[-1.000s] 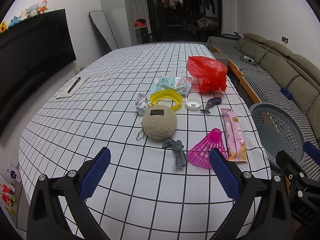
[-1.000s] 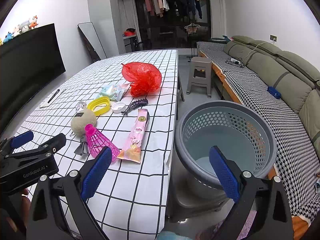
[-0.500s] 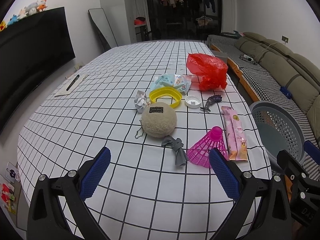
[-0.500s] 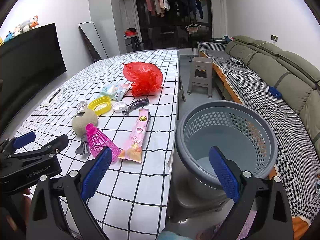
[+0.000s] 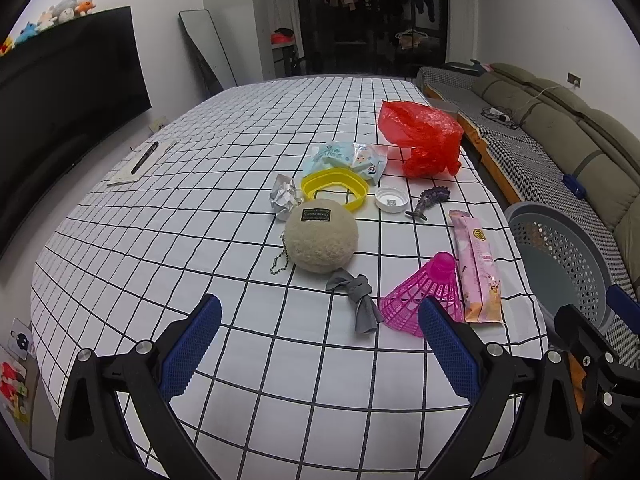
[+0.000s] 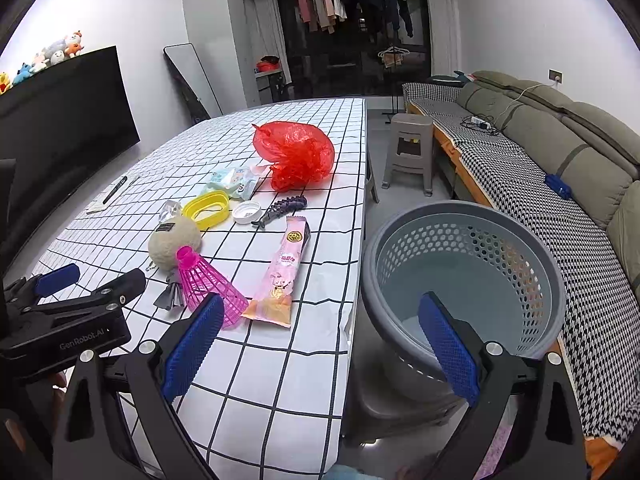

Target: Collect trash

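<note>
Ahead of the left tool (image 5: 318,338), whose blue pads stand wide apart with nothing between them, the trash lies scattered on the checked surface (image 5: 200,248). Nearest its right pad is a pink shuttlecock (image 5: 420,292), lying on its side with the round cap pointing away and the open skirt toward the tool. Just right of it a long pink snack wrapper (image 5: 478,266) runs lengthwise away from the tool; it carries a round gold emblem near its far end, the print too small to read. Left of the shuttlecock lies a knotted grey scrap (image 5: 358,294), and beyond that a beige fuzzy ball (image 5: 320,238) with a dark label, unreadable, and a bead chain. Farther off are a crumpled foil wad (image 5: 285,196), a yellow ring (image 5: 335,188), a white cap (image 5: 391,199), a wipes packet (image 5: 346,158) and a red plastic bag (image 5: 424,136). The right tool (image 6: 320,338) is likewise wide open and empty, straddling the surface edge and a grey perforated basket (image 6: 464,276) below its right pad. "GenRobot.AI" is printed on the left tool's body.
</note>
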Tool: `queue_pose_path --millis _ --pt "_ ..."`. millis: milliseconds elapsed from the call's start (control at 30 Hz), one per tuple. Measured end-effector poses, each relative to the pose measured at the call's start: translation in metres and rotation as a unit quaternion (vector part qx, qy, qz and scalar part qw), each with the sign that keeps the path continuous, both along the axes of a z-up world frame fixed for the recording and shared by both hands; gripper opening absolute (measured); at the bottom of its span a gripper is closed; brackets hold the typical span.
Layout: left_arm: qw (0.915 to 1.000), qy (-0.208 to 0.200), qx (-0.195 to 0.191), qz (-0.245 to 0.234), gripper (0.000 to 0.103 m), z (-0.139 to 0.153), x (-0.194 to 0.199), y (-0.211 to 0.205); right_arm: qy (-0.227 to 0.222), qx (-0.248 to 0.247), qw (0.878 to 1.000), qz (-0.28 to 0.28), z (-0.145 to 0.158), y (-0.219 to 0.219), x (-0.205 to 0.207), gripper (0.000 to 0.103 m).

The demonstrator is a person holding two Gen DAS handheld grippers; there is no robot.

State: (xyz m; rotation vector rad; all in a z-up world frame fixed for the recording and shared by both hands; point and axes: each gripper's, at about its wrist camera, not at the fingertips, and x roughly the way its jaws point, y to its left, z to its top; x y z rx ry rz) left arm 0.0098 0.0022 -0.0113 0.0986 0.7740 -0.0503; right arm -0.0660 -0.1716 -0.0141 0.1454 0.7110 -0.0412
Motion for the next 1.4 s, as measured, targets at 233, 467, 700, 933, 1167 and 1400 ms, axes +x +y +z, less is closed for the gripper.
queue_pose_path --millis 233,467,700,933,1167,1400 --pt "1.0 0.007 0.0 0.0 0.097 -0.005 0.007 0.003 0.007 0.002 1.0 0.002 -0.005 0.0 0.009 0.093" --pt "0.9999 0.016 -0.004 0.002 0.097 -0.008 0.014 0.009 0.028 0.022 0.999 -0.001 -0.014 -0.006 0.025 0.093" --pt "0.9998 0.016 -0.004 0.014 0.097 -0.01 0.019 0.022 0.04 0.007 0.999 -0.006 -0.016 -0.005 0.049 0.093" --pt "0.9997 0.018 -0.007 0.016 0.097 -0.012 0.023 0.027 0.062 -0.021 0.998 0.006 -0.023 0.007 0.078 0.093" --pt "0.9997 0.017 -0.002 0.017 0.097 -0.014 0.025 0.028 0.086 -0.063 0.994 0.026 -0.036 0.022 0.101 0.09" --pt "0.9997 0.02 -0.008 0.014 0.097 -0.016 0.026 0.03 0.109 -0.066 0.991 0.044 -0.046 0.028 0.106 0.064"
